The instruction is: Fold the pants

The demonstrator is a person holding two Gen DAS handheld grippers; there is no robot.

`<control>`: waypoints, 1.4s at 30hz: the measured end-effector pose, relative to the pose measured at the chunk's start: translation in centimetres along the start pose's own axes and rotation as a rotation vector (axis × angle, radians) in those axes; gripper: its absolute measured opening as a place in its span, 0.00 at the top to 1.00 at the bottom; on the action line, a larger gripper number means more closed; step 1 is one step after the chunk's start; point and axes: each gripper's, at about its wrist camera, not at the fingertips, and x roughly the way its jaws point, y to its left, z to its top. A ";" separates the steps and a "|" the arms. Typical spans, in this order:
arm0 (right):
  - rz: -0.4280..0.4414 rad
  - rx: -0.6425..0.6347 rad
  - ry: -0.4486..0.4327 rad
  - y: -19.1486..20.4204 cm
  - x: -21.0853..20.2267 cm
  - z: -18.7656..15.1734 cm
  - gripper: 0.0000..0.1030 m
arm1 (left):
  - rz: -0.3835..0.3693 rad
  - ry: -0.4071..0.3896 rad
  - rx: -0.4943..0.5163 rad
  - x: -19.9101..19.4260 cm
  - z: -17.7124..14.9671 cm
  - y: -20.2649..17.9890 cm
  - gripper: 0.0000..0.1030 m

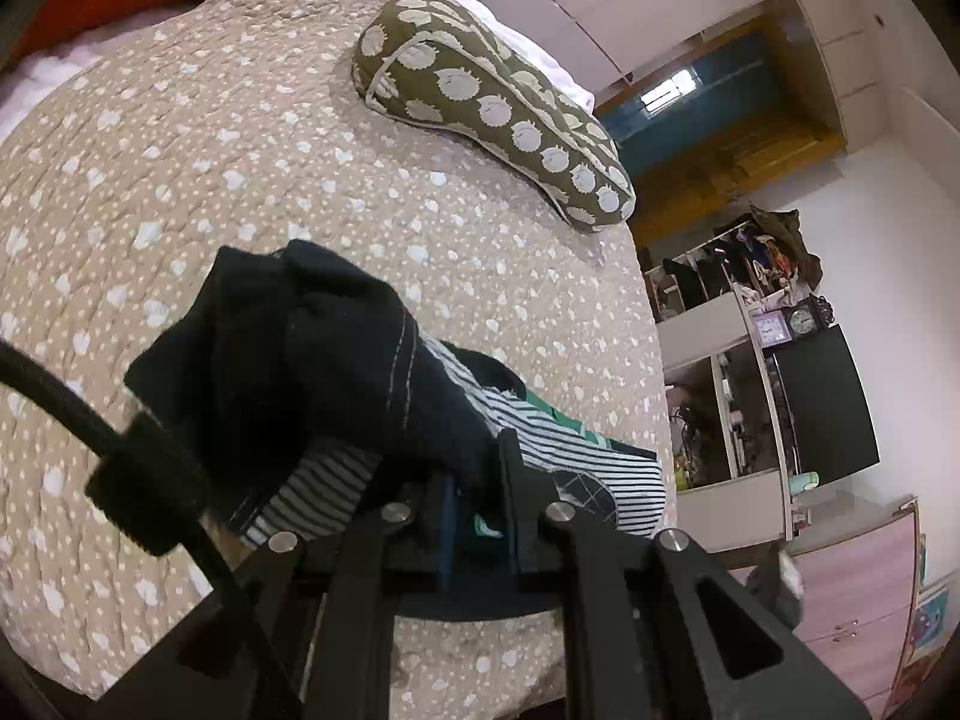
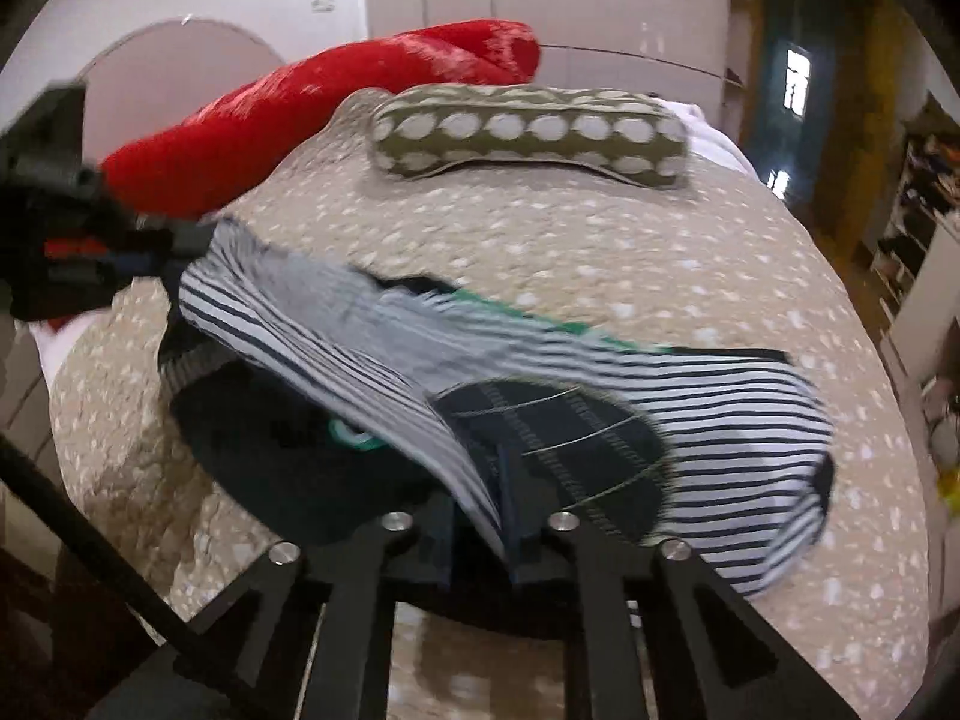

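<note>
Nearest the lens in the left wrist view, the left gripper [image 1: 474, 495] is clamped on a dark bunched edge of the striped pants [image 1: 336, 372], fabric pinched between its closed fingers. In the right wrist view the right gripper [image 2: 480, 516] is likewise closed on the pants [image 2: 720, 420], the striped cloth folding over its fingers beside a dark oval knee patch [image 2: 558, 450]. The garment hangs between the two grippers, lifted above the beige quilted bedspread [image 2: 630, 252] — its lower folds seem to sag toward the quilt, though contact is hard to judge through the blur. The pants look light, thin and very limp, likely to droop and bunch wherever unsupported, so holds at hem corners or the waistband should keep edges straight. Beyond the pants, an olive spotted pillow [image 2: 528, 132] lies on the bedspread, and a red cushion [image 2: 312, 108] behind that.
</note>
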 end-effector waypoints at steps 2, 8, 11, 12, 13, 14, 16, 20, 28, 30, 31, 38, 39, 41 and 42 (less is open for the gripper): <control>0.003 0.011 -0.016 -0.8 -0.5 1.4 0.91 | 0.018 0.002 0.013 0.5 0.6 -0.5 0.89; 0.003 -0.020 -0.002 -2.3 1.7 8.7 0.91 | 0.137 0.004 0.079 2.9 5.6 -2.7 0.89; 0.050 0.011 0.082 -4.1 5.5 11.9 0.90 | 0.229 0.019 0.109 5.2 9.0 -2.9 0.88; 0.078 0.028 0.122 -4.7 6.9 12.7 0.90 | 0.248 0.029 0.124 5.9 10.0 -2.8 0.88; 0.093 0.050 0.161 -5.4 8.5 13.4 0.90 | 0.270 0.032 0.137 6.7 10.9 -2.8 0.88; 0.100 0.072 0.190 -5.9 9.8 13.8 0.85 | 0.276 0.036 0.141 7.4 11.8 -2.5 0.88; 0.103 0.106 0.239 -7.0 11.9 14.3 0.75 | 0.253 0.050 0.147 8.3 12.8 -2.1 0.88; 0.096 0.161 0.286 -8.9 13.9 14.6 0.55 | 0.118 0.050 0.104 8.0 13.1 -0.9 0.85; -0.001 0.209 0.201 -12.2 11.5 17.5 0.40 | 0.056 -0.001 0.093 3.2 11.8 -0.2 0.65; -0.074 0.195 0.150 -12.6 10.3 18.1 0.34 | 0.068 -0.018 0.081 2.1 11.3 0.2 0.63; -0.122 0.190 0.107 -12.8 9.3 18.2 0.32 | 0.079 -0.031 0.077 1.4 11.1 0.4 0.63; -0.117 0.224 0.021 -13.1 4.6 15.3 0.30 | 0.162 -0.100 0.072 -2.9 8.0 2.3 0.54; -0.118 0.220 0.017 -13.0 3.8 14.2 0.30 | 0.172 -0.110 0.071 -3.5 7.3 2.6 0.53; -0.107 0.232 0.012 -12.9 2.5 12.2 0.30 | 0.190 -0.127 0.066 -4.5 6.3 3.4 0.50; -0.088 0.249 0.009 -13.2 1.5 10.9 0.30 | 0.203 -0.132 0.062 -4.9 5.7 3.8 0.50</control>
